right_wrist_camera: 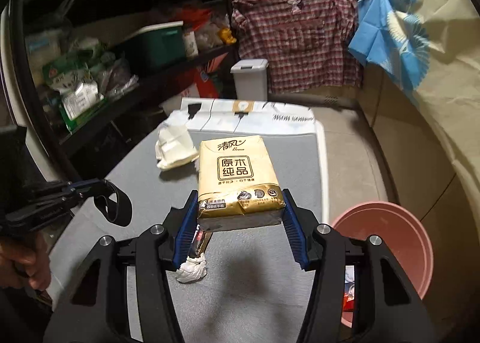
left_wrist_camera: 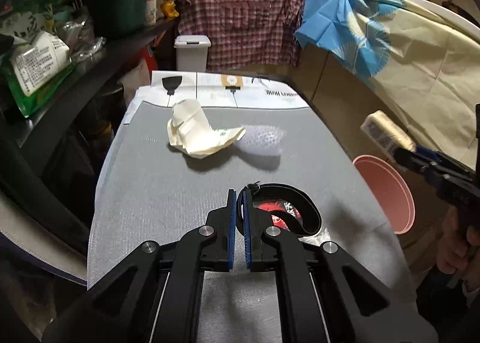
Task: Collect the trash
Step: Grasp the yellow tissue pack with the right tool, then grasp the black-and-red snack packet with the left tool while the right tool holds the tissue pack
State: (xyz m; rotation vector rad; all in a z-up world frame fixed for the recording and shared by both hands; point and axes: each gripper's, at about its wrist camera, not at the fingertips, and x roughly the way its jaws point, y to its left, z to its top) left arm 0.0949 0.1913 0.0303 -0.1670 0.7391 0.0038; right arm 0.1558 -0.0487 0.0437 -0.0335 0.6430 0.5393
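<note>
Grey mat (left_wrist_camera: 168,211) over table, cluttered kitchen shelves (right_wrist_camera: 99,73) left. Left gripper (left_wrist_camera: 239,193) pinching black strap loop (left_wrist_camera: 288,199); right gripper (right_wrist_camera: 240,208) clamping tissue pack (right_wrist_camera: 237,178) above mat, near pink bucket (right_wrist_camera: 420,241).

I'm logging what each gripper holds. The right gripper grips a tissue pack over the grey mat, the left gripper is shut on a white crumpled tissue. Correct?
Not quite. The left gripper is shut on a black strap, as the left wrist view shows. The right gripper does grip the tissue pack over the grey mat.
</note>
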